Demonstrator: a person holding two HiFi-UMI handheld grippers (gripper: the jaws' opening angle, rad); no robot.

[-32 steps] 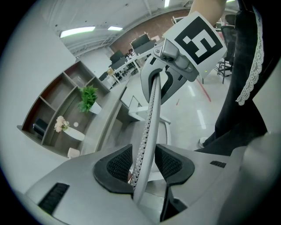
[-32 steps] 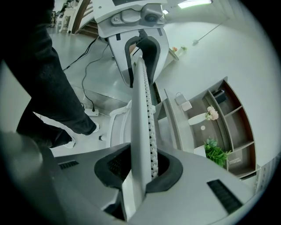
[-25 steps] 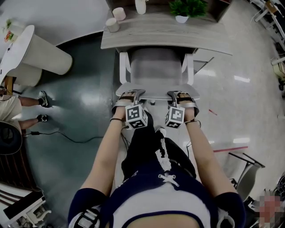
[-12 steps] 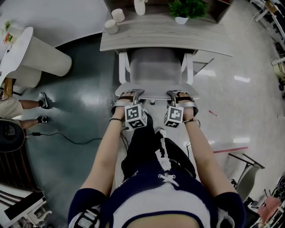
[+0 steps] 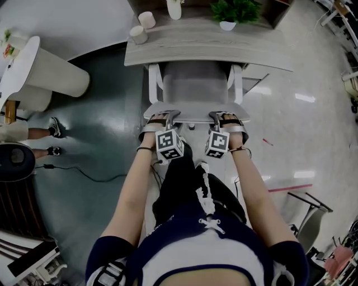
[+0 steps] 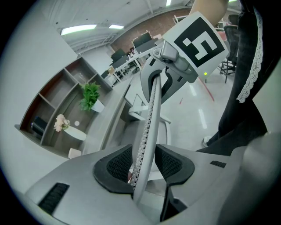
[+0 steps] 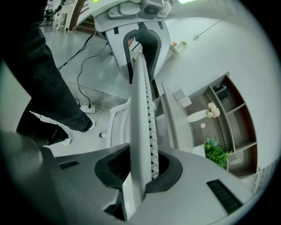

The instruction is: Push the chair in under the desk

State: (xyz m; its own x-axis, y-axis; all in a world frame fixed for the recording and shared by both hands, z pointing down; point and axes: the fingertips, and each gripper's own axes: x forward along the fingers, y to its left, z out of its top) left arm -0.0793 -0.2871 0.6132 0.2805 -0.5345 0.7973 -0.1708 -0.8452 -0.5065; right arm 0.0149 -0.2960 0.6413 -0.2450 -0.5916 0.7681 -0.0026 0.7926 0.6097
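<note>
A chair with a white frame and grey seat stands partly under the grey wooden desk. Its backrest's top edge faces me. My left gripper is shut on that edge at the left and my right gripper at the right. In the left gripper view the thin perforated backrest runs upright between the pads of the left gripper. In the right gripper view the same backrest fills the right gripper, whose jaws have just closed a little further on it.
Two cups, a vase and a potted plant stand on the desk. A white cone-based table and a person's feet are at the left, with a cable on the floor. Another chair frame stands at the right.
Both grippers and the chair's backrest have shifted a little toward the desk. The grips look the same.
</note>
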